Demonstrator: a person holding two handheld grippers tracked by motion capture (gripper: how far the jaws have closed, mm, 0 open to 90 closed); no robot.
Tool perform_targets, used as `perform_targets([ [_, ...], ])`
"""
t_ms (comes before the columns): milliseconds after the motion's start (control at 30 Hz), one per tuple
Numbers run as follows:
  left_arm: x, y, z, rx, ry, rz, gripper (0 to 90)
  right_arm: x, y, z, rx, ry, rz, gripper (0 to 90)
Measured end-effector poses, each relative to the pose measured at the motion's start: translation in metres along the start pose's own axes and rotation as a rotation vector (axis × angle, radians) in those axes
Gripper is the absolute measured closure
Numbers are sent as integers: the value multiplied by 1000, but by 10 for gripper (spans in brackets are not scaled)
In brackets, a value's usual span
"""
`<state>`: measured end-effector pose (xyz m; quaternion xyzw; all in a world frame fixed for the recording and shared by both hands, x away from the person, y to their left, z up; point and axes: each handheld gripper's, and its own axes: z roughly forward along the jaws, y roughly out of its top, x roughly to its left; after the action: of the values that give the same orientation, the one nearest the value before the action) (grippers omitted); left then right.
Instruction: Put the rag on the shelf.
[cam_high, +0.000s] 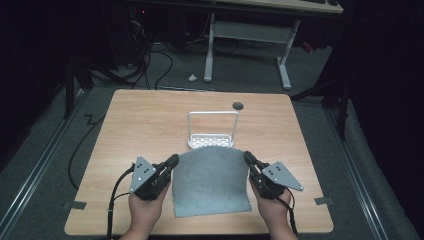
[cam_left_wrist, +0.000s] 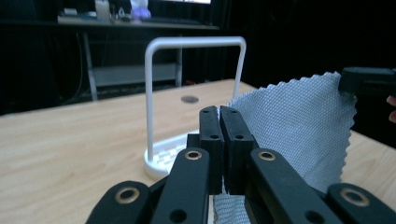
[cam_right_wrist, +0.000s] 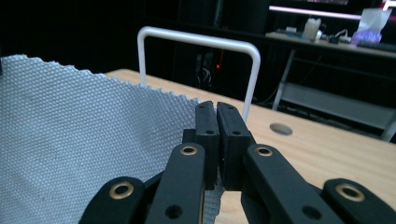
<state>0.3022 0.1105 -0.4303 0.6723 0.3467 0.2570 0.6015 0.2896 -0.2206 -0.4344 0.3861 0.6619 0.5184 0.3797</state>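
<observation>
At the near middle of the light wooden table (cam_high: 150, 120), the left gripper (cam_high: 172, 161) and right gripper (cam_high: 247, 158) each pinch a far corner of the grey pinked-edge woven cloth (cam_high: 210, 180), lifting that edge taut, likely to drape it over the white wire rack (cam_high: 212, 127) just behind.

No readable text, label, brand or number appears anywhere.

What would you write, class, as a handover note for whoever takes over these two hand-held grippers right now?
Left hand-held gripper: shut on the far left corner of the grey cloth.
Right hand-held gripper: shut on the far right corner.
The far edge is lifted off the table; the near part lies flat. The white rack stands just beyond the cloth.
Done: both corners gripped and raised.
Left: probably draping the cloth over the rack's bar.
</observation>
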Motion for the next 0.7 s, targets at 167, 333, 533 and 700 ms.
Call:
perform_targets([
  [167,-1,16,-2,-40,8,19,883,3,14,-4,-39,5,-23,889],
  [333,0,31,1,-63,20,32,885,0,29,-3,-79,6,-26,889],
  [533,4,48,10,-83,25,38,886,-7,47,-1,-115,-1,-24,889],
  [700,8,58,21,-77,28,37,886,-15,57,7,-120,-7,-17,889],
])
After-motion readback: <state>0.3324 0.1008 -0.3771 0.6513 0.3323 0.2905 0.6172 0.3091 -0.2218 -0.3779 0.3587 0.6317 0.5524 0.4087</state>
